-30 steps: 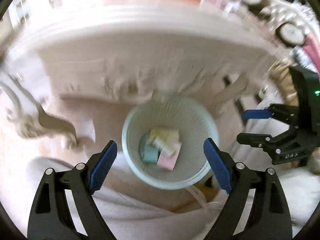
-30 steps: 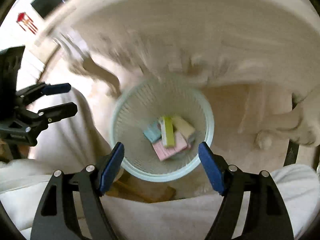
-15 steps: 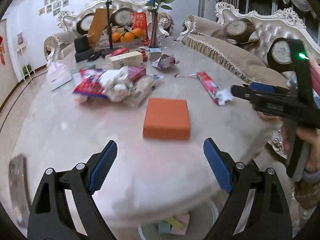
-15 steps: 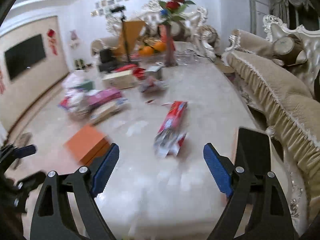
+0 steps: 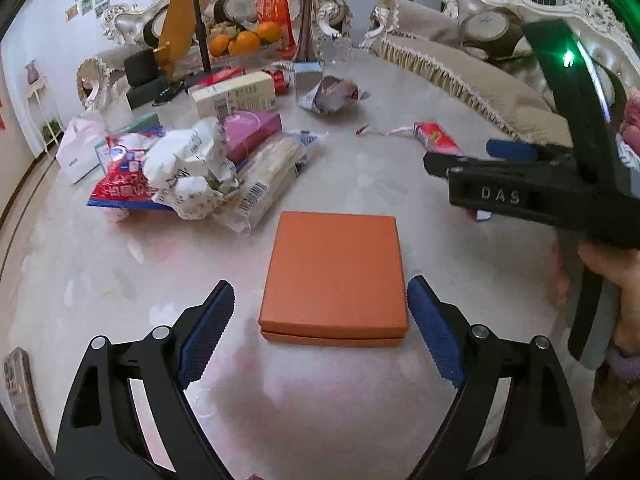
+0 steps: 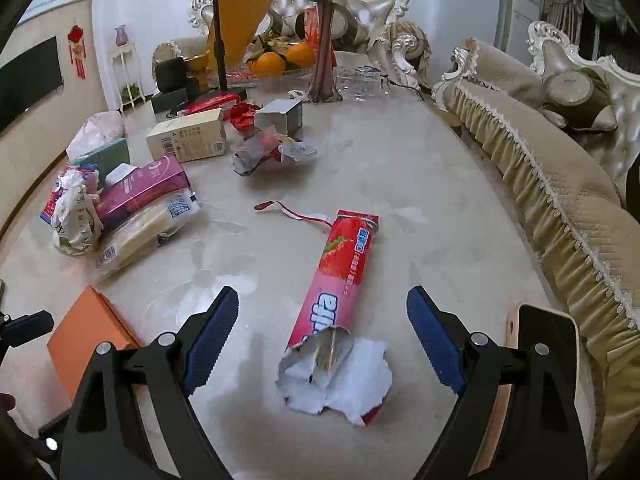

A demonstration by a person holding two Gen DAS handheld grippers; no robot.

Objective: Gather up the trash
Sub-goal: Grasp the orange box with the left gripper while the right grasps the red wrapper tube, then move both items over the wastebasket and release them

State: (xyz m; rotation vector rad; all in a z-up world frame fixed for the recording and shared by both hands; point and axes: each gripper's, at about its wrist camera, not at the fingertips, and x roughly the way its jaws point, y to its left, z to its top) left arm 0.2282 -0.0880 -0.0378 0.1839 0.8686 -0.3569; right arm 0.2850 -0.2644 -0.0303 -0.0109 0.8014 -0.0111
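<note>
A torn pink wrapper point(image 6: 340, 300) lies on the marble table point(image 6: 420, 184) ahead of my right gripper point(image 6: 322, 340), whose jaws are spread and empty. An orange box point(image 5: 334, 272) sits ahead of my left gripper point(image 5: 320, 332), also released. More wrappers point(image 5: 188, 168) are piled beyond

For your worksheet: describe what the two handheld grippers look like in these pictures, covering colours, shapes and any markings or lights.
Each gripper, left gripper and right gripper, has black, angular plastic arms with cut-out openings and silver rivets. The fingers carry blue, finely ribbed pads. In the left wrist view, the right gripper's side bears raised letters "DAS" and a green light glows on its black body. A fuzzy lilac cuff shows at the person's wrist.
</note>
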